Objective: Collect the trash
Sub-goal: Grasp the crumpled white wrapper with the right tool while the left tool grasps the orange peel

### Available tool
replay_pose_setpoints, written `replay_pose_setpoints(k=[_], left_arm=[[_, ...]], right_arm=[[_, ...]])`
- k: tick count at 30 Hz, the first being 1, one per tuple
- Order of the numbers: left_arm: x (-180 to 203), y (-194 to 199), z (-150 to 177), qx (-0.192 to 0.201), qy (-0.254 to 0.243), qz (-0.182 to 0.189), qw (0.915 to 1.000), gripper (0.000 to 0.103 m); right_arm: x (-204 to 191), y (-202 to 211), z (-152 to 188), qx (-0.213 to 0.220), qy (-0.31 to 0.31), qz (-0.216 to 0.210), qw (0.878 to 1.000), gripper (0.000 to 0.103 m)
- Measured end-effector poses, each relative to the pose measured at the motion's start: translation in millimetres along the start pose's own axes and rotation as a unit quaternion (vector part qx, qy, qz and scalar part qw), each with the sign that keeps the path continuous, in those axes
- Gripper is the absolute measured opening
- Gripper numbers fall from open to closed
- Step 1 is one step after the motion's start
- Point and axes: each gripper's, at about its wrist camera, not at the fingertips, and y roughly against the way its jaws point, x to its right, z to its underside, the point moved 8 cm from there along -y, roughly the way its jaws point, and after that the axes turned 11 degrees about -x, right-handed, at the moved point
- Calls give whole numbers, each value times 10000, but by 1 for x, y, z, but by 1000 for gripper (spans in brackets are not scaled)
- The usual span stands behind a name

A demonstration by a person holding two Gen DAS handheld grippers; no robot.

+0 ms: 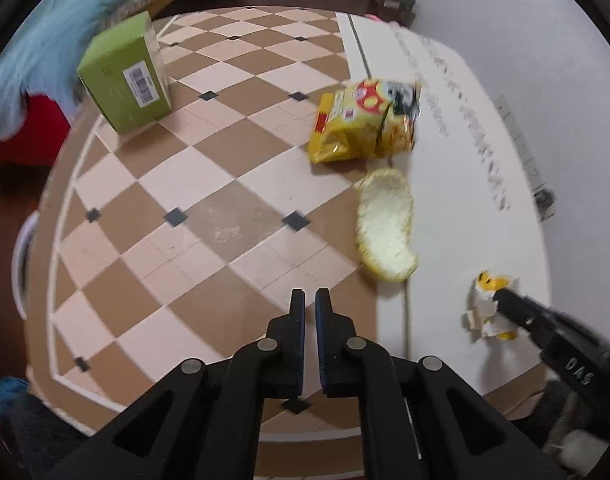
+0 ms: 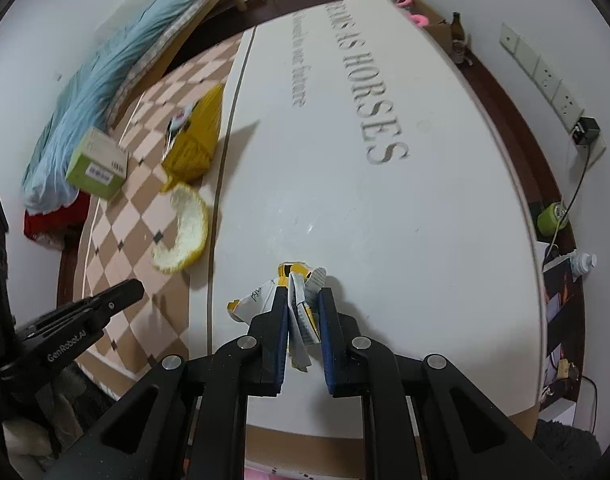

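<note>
While my right gripper (image 2: pixel 302 312) pinches the crumpled wrapper (image 2: pixel 301 304) on the white mat (image 2: pixel 385 220), just beyond the fruit peel (image 2: pixel 185 232), I should squeeze firmly before lifting; my left gripper (image 1: pixel 309 304) hovers nearly closed, empty.

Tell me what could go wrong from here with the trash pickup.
The right tool pinches only part of the crumpled wrapper, so it may slip out or tear when lifted. The left tool is shut and empty, while the peel and snack bag could be missed.
</note>
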Motion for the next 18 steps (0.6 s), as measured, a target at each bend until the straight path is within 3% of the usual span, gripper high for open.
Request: replay_pose_setpoints(k=[3, 4, 5, 6, 7, 11, 16, 18], left_arm=[[3, -1, -14, -8, 121, 278, 9995, 9], [4, -1, -18, -11, 132, 285, 9995, 25], [6, -3, -22, -20, 125, 262, 9996, 65], [9, -3, -26, -3, 121, 259, 9996, 83], [10, -2, -29, 56, 123, 257, 9996, 93], [25, -11, -41, -44, -47, 79, 9999, 93], [46, -39, -40, -383, -467, -450, 9972, 91], [50, -45, -38, -346, -552, -704, 9954, 74]], right_arm=[[6, 9, -11, 111, -86, 22, 9999, 15], [8, 12, -16, 143, -110, 30, 9998, 15], [10, 14, -19, 178, -130, 45, 9997, 15], [11, 16, -23, 199, -145, 66, 9997, 15], [13, 17, -26, 219, -166, 81, 9996, 15], [18, 16, -38, 282, -256, 150, 9992, 15], [28, 8, -46, 295, -392, 246, 9985, 15], [32, 5, -46, 282, -428, 271, 9983, 15]])
